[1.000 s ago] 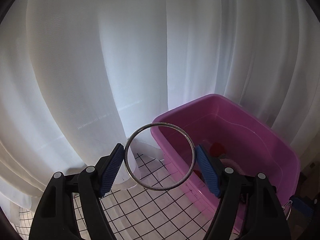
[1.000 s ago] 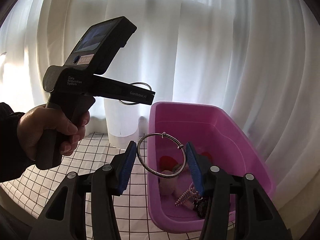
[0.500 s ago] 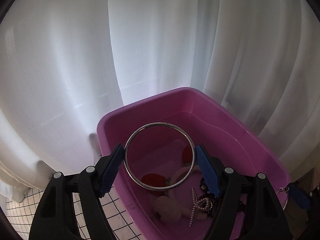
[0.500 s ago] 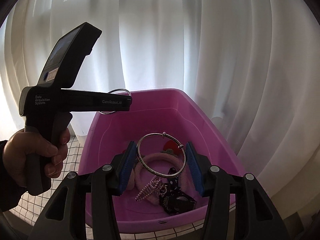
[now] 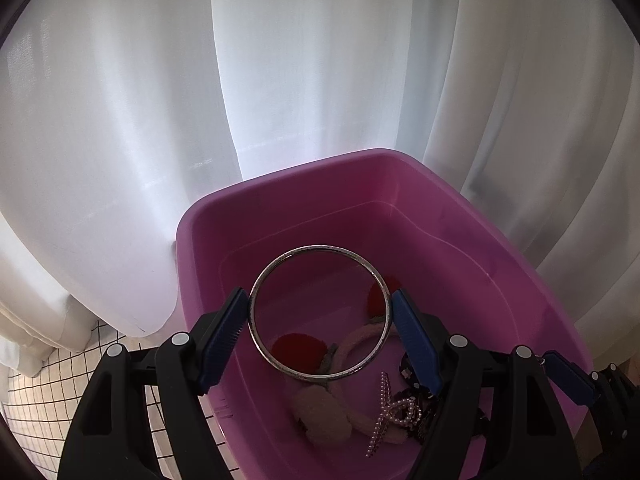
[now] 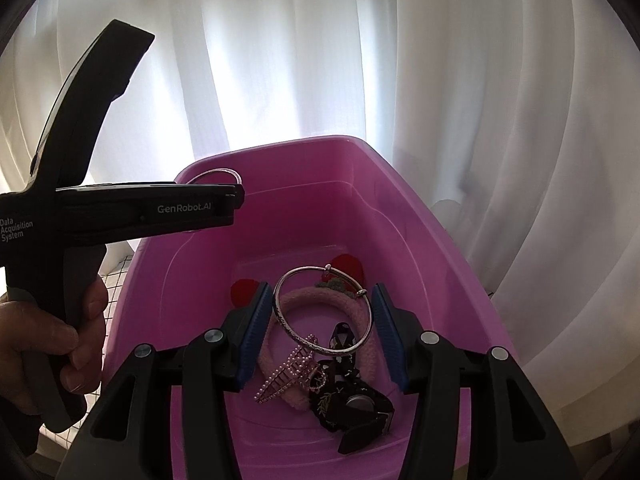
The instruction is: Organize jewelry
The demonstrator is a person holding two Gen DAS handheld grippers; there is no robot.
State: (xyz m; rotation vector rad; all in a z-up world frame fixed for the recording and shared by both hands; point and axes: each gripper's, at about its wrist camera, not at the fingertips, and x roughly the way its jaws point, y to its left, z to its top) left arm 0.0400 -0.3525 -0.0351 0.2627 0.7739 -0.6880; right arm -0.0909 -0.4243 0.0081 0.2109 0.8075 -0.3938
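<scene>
My left gripper (image 5: 319, 314) is shut on a plain silver bangle (image 5: 256, 328) and holds it above the pink plastic tub (image 5: 280, 188). My right gripper (image 6: 322, 312) is shut on a silver bangle with a clasp (image 6: 280, 312), also over the tub (image 6: 400, 208). In the tub lie a pink fuzzy headband with red ears (image 6: 320, 294), a pearl hair clip (image 6: 286, 374) and a black floral hair piece (image 6: 344, 400). The left gripper body shows in the right wrist view (image 6: 160, 210), its bangle (image 6: 218, 174) near the tub's far left rim.
White sheer curtains (image 5: 320, 80) hang right behind and around the tub. A white cloth with a black grid (image 5: 48, 384) covers the table left of the tub. The person's left hand (image 6: 60, 336) grips the left handle.
Both grippers moved right and forward with their bangles, from beside the tub to above its inside. Both stay shut on the bangles.
</scene>
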